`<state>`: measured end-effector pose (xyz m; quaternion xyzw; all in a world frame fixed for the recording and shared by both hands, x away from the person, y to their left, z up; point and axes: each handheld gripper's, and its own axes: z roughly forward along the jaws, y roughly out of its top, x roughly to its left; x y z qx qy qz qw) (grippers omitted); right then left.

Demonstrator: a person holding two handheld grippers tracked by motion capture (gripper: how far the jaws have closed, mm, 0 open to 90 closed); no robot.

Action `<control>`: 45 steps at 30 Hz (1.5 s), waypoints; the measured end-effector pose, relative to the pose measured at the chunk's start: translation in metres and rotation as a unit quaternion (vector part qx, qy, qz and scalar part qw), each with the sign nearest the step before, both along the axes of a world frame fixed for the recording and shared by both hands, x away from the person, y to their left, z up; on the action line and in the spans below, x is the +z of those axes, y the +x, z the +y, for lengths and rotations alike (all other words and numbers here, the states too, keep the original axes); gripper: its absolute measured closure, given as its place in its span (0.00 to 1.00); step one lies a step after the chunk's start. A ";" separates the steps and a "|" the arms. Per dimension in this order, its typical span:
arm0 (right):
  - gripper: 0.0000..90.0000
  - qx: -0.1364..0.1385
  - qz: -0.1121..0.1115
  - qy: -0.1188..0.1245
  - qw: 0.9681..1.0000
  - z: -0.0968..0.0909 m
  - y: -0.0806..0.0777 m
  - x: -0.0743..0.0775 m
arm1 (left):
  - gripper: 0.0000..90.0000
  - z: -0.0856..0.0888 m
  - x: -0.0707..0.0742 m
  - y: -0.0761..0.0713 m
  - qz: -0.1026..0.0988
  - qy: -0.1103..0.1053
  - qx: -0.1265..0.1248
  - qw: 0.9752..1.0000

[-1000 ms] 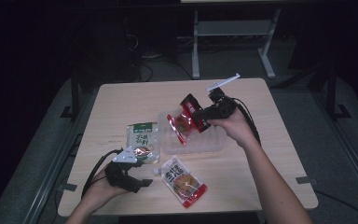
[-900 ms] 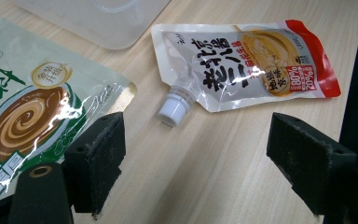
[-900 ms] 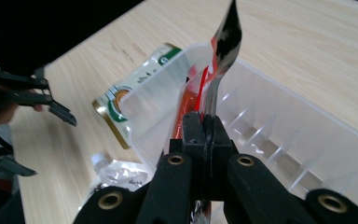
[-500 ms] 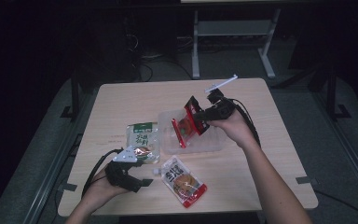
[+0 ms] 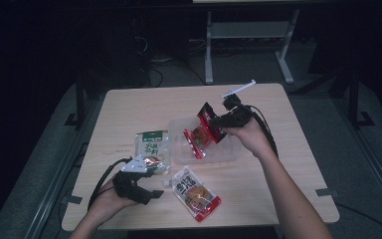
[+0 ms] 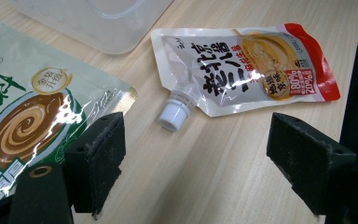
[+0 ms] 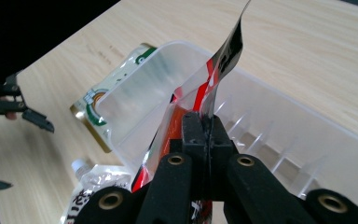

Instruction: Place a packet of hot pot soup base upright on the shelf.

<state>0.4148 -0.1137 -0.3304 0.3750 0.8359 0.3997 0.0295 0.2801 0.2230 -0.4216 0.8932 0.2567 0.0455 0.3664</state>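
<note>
Pale wooden table [image 5: 288, 179] in a dark room: right gripper [image 5: 218, 127] clamps the red packet [image 5: 201, 135]; left gripper [image 5: 146, 186] gapes above bare wood.

My pale wooden tabletop [image 5: 129, 107] carries a clear plastic tub [image 5: 179, 149] near its middle, a green pouch [image 5: 151, 147] just left of it, and a red-edged spouted pouch [image 5: 196, 194] nearer me.
</note>
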 end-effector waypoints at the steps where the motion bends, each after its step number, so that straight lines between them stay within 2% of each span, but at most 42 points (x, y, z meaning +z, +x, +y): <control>1: 0.99 -0.005 -0.003 0.000 1.000 -0.001 0.000 0.000 | 0.21 0.000 0.000 0.000 0.000 0.000 0.000 1.000; 10: 0.99 -0.040 -0.003 0.010 0.999 -0.004 0.002 0.002 | 0.21 -0.001 -0.001 0.000 -0.001 -0.003 0.001 1.000; 12: 0.99 -0.041 -0.003 0.011 0.999 -0.003 0.002 0.002 | 0.21 -0.001 -0.001 0.000 -0.001 -0.002 0.000 1.000; 15: 0.99 -0.040 0.001 0.005 0.999 -0.001 0.003 0.002 | 0.21 -0.001 -0.001 0.000 -0.002 -0.001 -0.002 1.000; 18: 0.99 -0.050 -0.002 -0.013 0.999 -0.001 0.002 0.002 | 0.21 0.000 -0.001 0.000 -0.001 -0.001 -0.001 1.000; 21: 0.97 -0.045 0.002 -0.012 0.999 -0.001 0.000 0.001 | 0.21 -0.001 -0.002 0.000 0.003 -0.001 -0.001 1.000; 22: 0.97 -0.041 0.001 -0.015 0.999 -0.001 0.000 0.000 | 0.21 -0.001 -0.002 0.000 0.004 -0.002 -0.001 1.000; 24: 0.98 -0.050 -0.008 -0.028 0.998 0.000 -0.003 0.001 | 0.21 -0.002 -0.002 0.000 0.005 -0.001 -0.002 1.000; 27: 0.95 -0.043 0.002 -0.025 0.999 0.001 -0.003 0.000 | 0.21 -0.002 -0.002 0.001 0.001 -0.002 -0.003 1.000; 31: 0.89 -0.023 0.009 -0.043 0.999 0.008 -0.005 -0.007 | 0.21 -0.003 -0.002 0.000 0.004 0.000 -0.003 1.000; 34: 0.89 -0.027 0.015 -0.045 0.999 0.009 -0.005 -0.009 | 0.21 -0.003 -0.002 0.001 0.001 0.002 -0.005 1.000; 41: 0.95 -0.043 0.010 -0.040 0.998 -0.004 -0.005 -0.004 | 0.21 -0.001 -0.001 0.002 0.001 0.000 -0.005 1.000; 45: 0.94 -0.039 0.007 -0.037 0.999 -0.011 -0.006 -0.001 | 0.21 -0.002 -0.001 0.002 0.002 0.001 -0.005 1.000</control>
